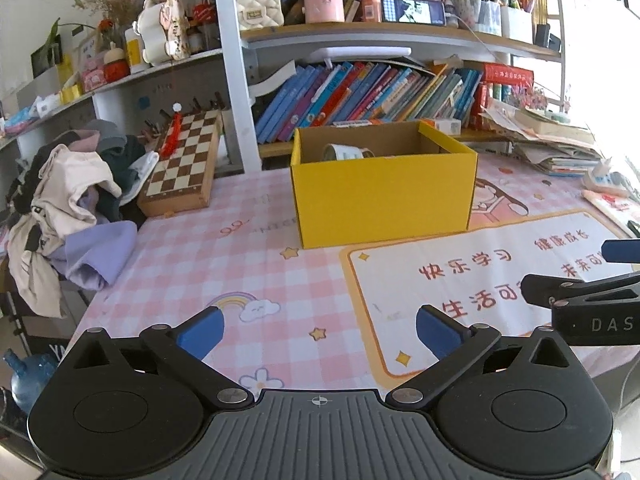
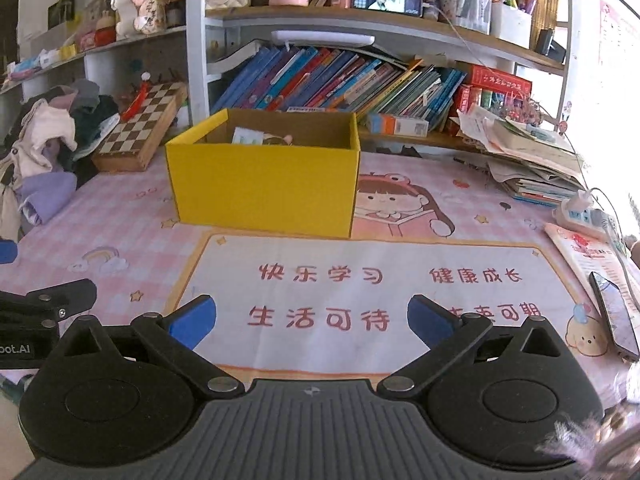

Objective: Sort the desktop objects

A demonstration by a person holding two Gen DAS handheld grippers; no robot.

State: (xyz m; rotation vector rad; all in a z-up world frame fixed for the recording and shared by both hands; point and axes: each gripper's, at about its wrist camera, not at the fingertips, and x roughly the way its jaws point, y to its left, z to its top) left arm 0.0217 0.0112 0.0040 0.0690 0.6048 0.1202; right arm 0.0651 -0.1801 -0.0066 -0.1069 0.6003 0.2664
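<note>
Yellow box | well beyond open, empty jaws | both grippers

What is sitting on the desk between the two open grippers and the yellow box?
Nothing visible. Between the left gripper, the right gripper and the yellow box lies only bare printed desk mat. The chessboard and clothes pile sit off to the left, the phone to the right.

We hold both black grippers side by side, angled down. Left gripper: blue-padded fingers spread wide, nothing btwn. Right gripper: same, wide apart, empty.
</note>
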